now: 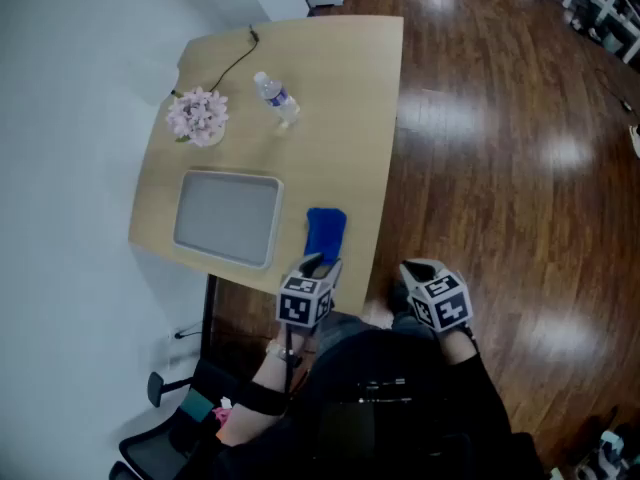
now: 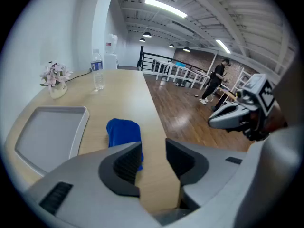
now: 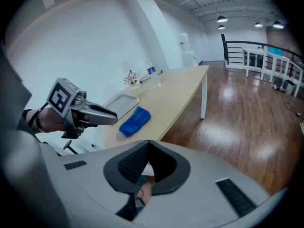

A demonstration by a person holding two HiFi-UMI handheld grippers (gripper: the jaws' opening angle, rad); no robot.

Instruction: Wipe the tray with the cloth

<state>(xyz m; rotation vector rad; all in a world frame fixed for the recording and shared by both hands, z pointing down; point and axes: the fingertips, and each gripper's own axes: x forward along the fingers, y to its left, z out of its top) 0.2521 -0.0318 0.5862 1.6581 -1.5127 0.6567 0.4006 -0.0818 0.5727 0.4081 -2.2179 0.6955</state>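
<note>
Both empty, we're at pickup: left gripper (image 2: pixel 154 158), jaws parted, must seize the cloth (image 1: pixel 326 230) at twelve o'clock; right gripper (image 3: pixel 148 144) closed.

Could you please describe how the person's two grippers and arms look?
The left gripper and right gripper are light grey with black ribbed pads. Each carries a white cube with black square markers. The person wears dark clothing and a black left wristband.

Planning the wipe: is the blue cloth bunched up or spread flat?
Bunched: the blue cloth lies as a compact roll on the table, beside the tray, not inside it.
</note>
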